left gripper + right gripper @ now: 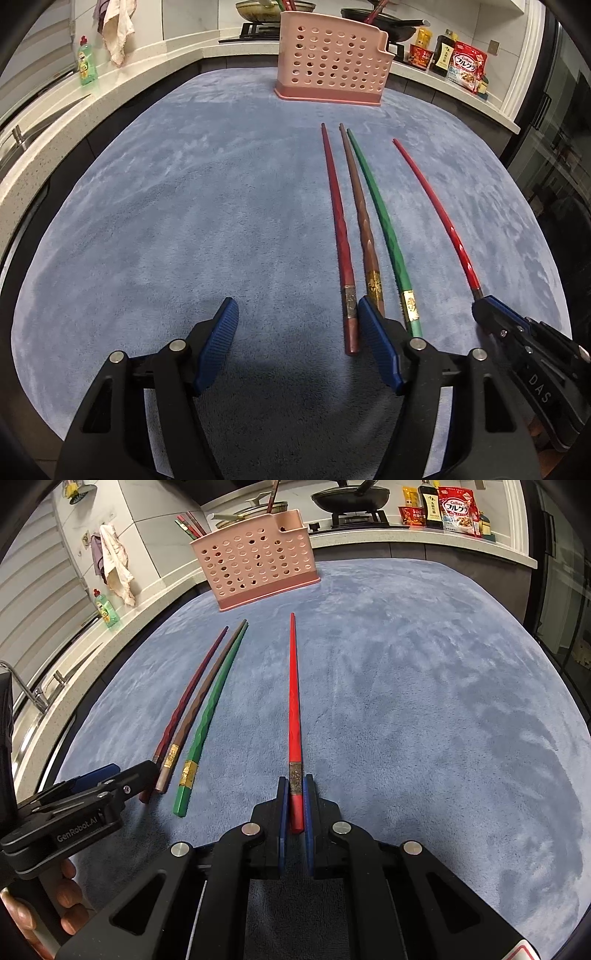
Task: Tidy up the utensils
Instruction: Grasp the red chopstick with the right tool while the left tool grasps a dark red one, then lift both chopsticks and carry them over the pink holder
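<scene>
Four chopsticks lie on a blue-grey mat (184, 221). My right gripper (296, 786) is shut on the thick end of the bright red chopstick (293, 686), which rests flat and points at the far pink perforated holder (255, 561). In the left wrist view that gripper (480, 301) comes in from the right, clamped on the same chopstick (436, 210). My left gripper (297, 321) is open low over the mat. The dark red chopstick (338, 229) has its end between the fingers, close to the right pad (373, 332) and not squeezed. Brown (358, 206) and green (380, 221) chopsticks lie just right of it.
The pink holder (332, 62) at the mat's far edge holds several chopsticks. Behind it are a stove with pans (351, 496) and food packets (465, 64). A green soap bottle (86, 62), a hanging cloth (118, 29) and a sink tap (26, 690) are at the left. A hand (66, 904) holds the left gripper.
</scene>
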Demonstrator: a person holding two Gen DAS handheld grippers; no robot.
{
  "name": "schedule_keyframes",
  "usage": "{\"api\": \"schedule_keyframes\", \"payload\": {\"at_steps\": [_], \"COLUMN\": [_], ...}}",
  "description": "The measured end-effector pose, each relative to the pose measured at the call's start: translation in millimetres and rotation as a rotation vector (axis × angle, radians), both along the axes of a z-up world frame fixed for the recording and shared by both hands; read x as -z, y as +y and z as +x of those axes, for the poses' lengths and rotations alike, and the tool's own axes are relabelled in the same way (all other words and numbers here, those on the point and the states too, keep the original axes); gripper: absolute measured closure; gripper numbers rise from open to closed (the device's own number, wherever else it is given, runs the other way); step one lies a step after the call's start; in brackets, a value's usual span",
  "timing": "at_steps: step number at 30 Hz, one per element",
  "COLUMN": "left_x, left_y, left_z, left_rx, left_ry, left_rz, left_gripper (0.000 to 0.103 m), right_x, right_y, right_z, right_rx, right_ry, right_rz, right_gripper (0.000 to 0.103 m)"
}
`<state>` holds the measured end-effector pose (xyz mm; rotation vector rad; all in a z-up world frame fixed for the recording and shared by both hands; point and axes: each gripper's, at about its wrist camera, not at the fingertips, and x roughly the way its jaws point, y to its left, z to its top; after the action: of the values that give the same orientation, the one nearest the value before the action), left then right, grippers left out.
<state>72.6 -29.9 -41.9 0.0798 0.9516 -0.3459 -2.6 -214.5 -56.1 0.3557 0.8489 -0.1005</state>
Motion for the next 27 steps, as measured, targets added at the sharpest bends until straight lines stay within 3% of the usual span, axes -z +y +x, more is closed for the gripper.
{"api": "schedule_keyframes", "payload": {"at_steps": [13, 20, 27], "left_x": [-2.5, -7.6, -34.6], "left_y": [-3.0, 4.9, 20.3], "left_z": [-6.0, -6.1, -7.6], "left_rx": [0.052, 0.057, 0.045], "left_ry": [0.019, 0.045, 0.024], "left_rz": [-0.024, -0.052, -0.094], "left_gripper": [0.092, 0.094, 0.094], "right_x": [-0.7, -8.2, -44.3], "right_y": [0.3, -0.9, -10.9], "right_z": [0.7, -8.1, -18.5], "right_rx": [-0.012, -0.013, 0.006], "right_ry": [0.000, -0.013, -0.094], "right_rz": [-0.016, -0.010, -0.002], "right_gripper": [0.096, 0.096, 0.096]}}
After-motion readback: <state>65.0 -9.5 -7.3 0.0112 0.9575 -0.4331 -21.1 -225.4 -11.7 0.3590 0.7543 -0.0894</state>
